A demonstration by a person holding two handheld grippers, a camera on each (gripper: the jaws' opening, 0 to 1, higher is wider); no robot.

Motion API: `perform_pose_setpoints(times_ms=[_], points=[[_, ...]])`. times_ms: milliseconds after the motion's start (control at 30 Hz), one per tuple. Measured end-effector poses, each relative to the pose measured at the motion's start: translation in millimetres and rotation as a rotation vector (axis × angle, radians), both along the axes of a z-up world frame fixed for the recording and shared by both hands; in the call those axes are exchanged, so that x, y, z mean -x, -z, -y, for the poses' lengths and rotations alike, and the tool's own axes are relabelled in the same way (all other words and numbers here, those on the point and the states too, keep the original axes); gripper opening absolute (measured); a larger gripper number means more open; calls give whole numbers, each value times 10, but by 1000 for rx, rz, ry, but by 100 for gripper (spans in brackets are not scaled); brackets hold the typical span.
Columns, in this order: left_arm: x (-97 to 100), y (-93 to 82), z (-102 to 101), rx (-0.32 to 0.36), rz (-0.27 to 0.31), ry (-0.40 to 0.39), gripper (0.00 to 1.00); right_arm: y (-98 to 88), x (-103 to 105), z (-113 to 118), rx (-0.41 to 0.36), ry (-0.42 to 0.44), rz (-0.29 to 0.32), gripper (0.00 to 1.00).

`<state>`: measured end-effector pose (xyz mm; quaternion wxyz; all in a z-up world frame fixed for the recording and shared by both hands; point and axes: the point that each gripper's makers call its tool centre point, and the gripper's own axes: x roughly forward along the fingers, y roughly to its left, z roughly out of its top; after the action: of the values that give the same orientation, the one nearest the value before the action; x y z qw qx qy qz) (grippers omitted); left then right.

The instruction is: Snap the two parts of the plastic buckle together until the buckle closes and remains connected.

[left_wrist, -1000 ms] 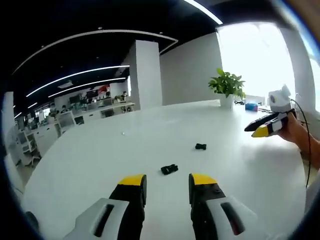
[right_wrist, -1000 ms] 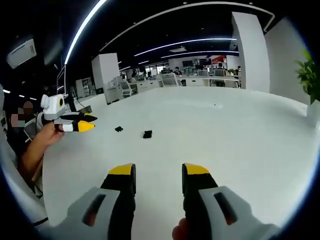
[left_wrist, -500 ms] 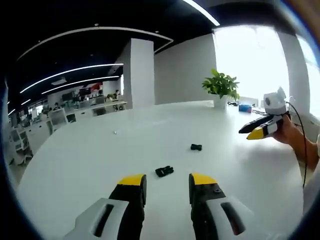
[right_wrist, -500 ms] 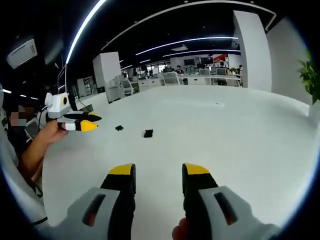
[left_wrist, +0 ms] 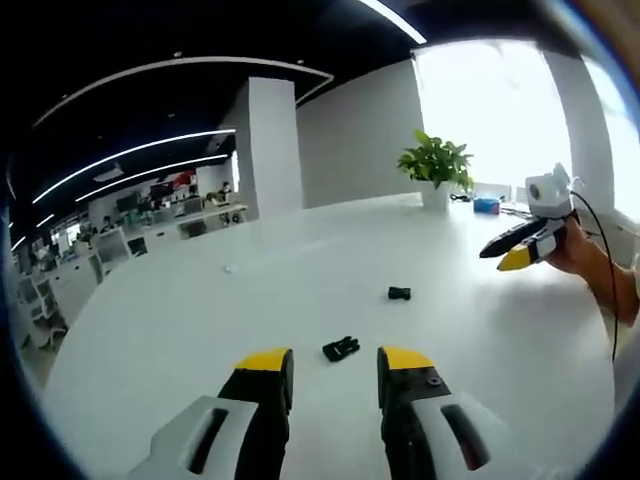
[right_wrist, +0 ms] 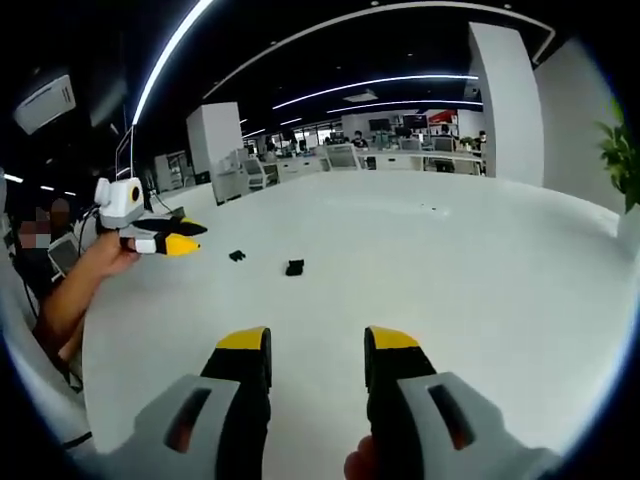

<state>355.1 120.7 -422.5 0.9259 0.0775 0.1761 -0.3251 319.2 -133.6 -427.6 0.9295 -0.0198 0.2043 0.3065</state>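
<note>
Over a broad white table [left_wrist: 200, 320] in an open-plan office, I am holding both grippers above the surface with nothing between their jaws. In the left gripper view, my left gripper [left_wrist: 334, 362] is hovering with its yellow-tipped jaws standing apart, and the pronged buckle part [left_wrist: 341, 348] is lying on the table just ahead of the gap between them. The smaller buckle part [left_wrist: 399, 293] is sitting farther out and to the right, well apart from the first. My right gripper [left_wrist: 512, 253] is showing at the right edge of that view, raised off the table in a hand [left_wrist: 572, 250]; its jaws look nearly together there, while the right gripper view is showing them standing apart. A potted plant [left_wrist: 436, 166] is standing at the far edge of the table by the bright window.
</note>
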Motion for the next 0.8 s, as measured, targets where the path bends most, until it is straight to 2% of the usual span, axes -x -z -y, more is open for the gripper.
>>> perform_pose_setpoints(times_ms=[533, 800], points=[[-79, 86, 35, -31, -32, 53, 33, -2, -5, 34, 3, 7, -2, 37], [-120, 103, 83, -57, -22, 91, 33, 8, -11, 25, 7, 3, -6, 37]])
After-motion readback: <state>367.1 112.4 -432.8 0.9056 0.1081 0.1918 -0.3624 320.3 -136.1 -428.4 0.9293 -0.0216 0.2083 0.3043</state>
